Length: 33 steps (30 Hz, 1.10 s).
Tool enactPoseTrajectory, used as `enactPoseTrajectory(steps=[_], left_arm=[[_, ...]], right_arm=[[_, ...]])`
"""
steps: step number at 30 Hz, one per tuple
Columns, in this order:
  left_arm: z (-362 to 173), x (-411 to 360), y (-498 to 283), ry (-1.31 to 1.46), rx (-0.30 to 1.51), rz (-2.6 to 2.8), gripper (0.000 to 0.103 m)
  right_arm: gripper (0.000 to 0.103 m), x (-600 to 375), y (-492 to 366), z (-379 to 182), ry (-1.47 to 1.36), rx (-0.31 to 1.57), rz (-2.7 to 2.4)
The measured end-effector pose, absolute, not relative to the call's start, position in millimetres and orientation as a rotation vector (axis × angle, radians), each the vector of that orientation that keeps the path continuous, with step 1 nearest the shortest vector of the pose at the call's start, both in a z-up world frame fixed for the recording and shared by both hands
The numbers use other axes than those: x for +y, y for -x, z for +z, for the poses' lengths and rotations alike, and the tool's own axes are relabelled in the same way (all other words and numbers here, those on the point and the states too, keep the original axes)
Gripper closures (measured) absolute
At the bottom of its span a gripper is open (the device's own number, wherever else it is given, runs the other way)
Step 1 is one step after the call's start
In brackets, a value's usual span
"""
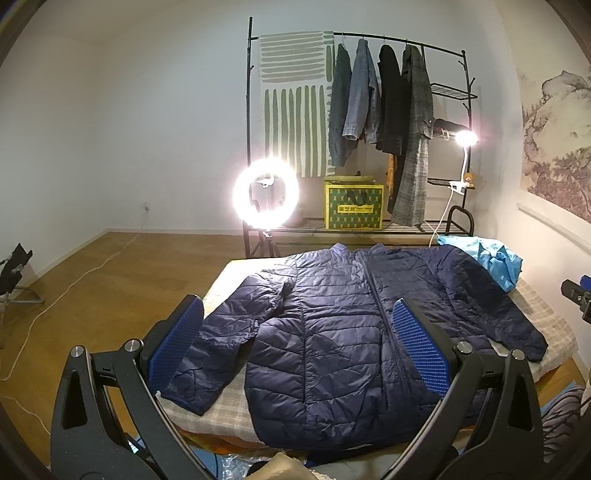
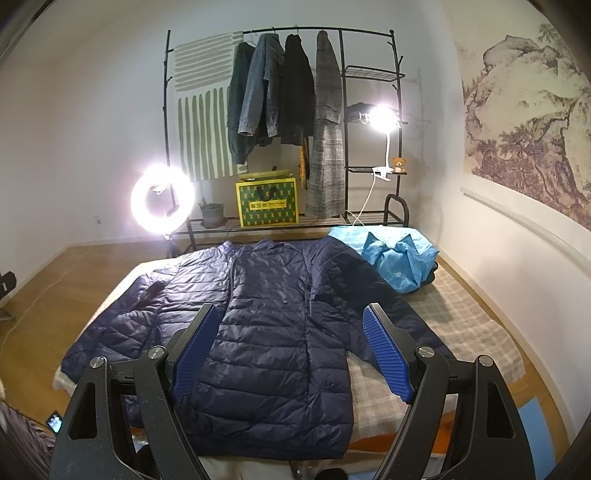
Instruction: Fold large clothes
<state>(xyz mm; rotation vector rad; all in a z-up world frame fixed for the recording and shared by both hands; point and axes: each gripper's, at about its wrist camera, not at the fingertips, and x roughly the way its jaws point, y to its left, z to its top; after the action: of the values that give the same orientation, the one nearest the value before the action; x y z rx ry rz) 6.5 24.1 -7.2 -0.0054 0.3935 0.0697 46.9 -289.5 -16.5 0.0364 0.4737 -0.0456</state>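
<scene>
A navy quilted jacket (image 2: 273, 332) lies spread flat, front up, on a plaid-covered bed (image 2: 454, 325); the right gripper (image 2: 295, 328) hovers above its lower half, blue-padded jaws wide apart; a light blue bag (image 2: 391, 254) sits near the jacket's far sleeve; beyond stand a clothes rack (image 2: 280, 33) and glowing ring light (image 2: 162, 199).

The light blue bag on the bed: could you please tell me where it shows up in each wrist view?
Left wrist view: the light blue bag is at the right, beyond the navy jacket.
Right wrist view: the bag is right of centre, at the jacket's far right shoulder.
Shared landmark: the yellow box on the rack's bottom shelf.
</scene>
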Motion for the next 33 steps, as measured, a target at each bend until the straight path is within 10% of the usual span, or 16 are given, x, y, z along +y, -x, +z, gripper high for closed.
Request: enactPoseTrajectory(steps=[33], left_arm=[[-79.4, 103.5, -79.0, 0.08, 0.535, 0.264, 0.0]], right_arm=[[0.023, -242.3, -130.2, -38.7, 0.008, 0.42, 0.139]])
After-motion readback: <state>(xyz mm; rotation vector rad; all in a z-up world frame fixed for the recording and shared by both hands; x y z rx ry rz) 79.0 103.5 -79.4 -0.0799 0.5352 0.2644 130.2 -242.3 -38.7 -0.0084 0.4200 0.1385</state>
